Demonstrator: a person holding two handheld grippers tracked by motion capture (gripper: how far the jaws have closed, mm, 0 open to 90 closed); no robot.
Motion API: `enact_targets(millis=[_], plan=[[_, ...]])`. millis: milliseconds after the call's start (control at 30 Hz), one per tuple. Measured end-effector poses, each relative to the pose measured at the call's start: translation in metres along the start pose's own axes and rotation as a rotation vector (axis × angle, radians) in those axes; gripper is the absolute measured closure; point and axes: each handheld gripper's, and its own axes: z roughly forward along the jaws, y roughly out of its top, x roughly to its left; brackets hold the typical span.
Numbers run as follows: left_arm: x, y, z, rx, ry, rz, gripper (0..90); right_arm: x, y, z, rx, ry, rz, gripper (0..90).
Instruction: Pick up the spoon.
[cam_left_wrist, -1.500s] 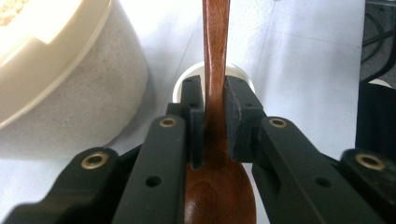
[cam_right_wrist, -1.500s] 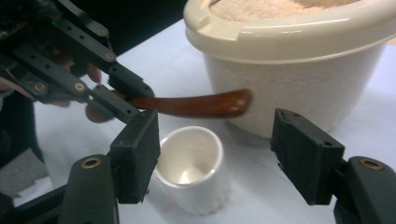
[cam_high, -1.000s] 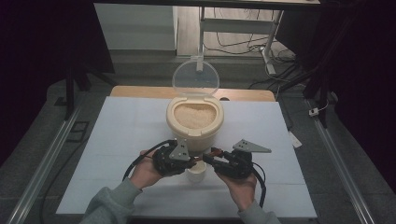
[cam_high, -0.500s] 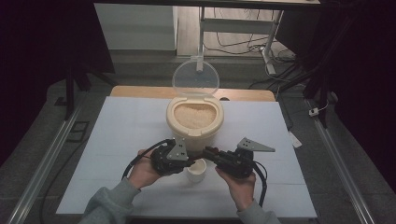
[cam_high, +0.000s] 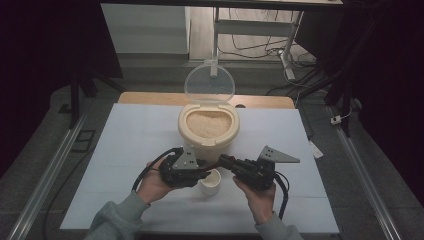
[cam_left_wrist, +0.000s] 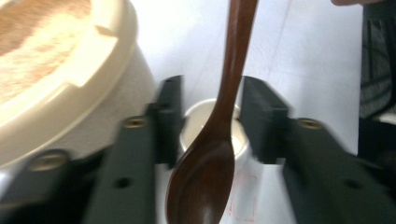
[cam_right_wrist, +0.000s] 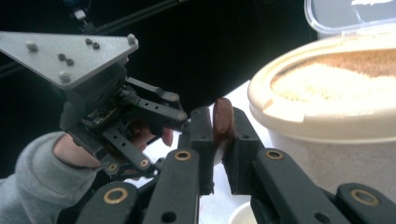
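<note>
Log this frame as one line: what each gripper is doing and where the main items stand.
left gripper: fingers astride small white cup | right gripper: shut on wooden spoon above cup | rice container: open, lid up

In the high view the white bench (cam_high: 125, 150) at centre is evenly lit while the frame's edges and upper corners sink into near black. The left gripper view is overexposed at upper right, its jaws motion-blurred. The right gripper view has a dark upper left and soft foreground.
</note>
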Motion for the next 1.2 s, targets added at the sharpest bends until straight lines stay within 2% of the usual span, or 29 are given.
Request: enact_targets(millis=[33,67,167,367,500,800,1067,1200], plan=[[0.0,-0.001,-0.002,-0.012,0.013,-0.011,44.2,-0.001,0.002,-0.003,-0.014,0.002,-0.002,83.1],[0.0,-0.003,-0.004,-0.023,0.025,-0.024,44.2,-0.001,0.002,-0.003,-0.014,0.002,-0.002,83.1],[0.001,-0.01,-0.013,-0.057,0.05,-0.066,33.1,-0.004,0.005,-0.009,-0.036,0.009,-0.005,83.1],[0.006,-0.036,-0.031,-0.085,0.084,-0.163,28.0,-0.007,0.01,-0.017,-0.066,0.004,-0.02,83.1],[0.01,-0.058,-0.04,-0.071,0.112,-0.213,24.7,-0.009,0.015,-0.026,-0.095,-0.006,-0.024,83.1],[0.014,-0.107,-0.055,-0.028,0.159,-0.302,21.1,-0.014,0.02,-0.034,-0.119,-0.026,-0.037,83.1],[0.019,-0.144,-0.062,-0.005,0.199,-0.383,17.6,-0.018,0.024,-0.044,-0.135,-0.05,-0.054,83.1],[0.019,-0.156,-0.062,0.012,0.209,-0.402,16.5,-0.019,0.026,-0.047,-0.144,-0.06,-0.06,83.1]])
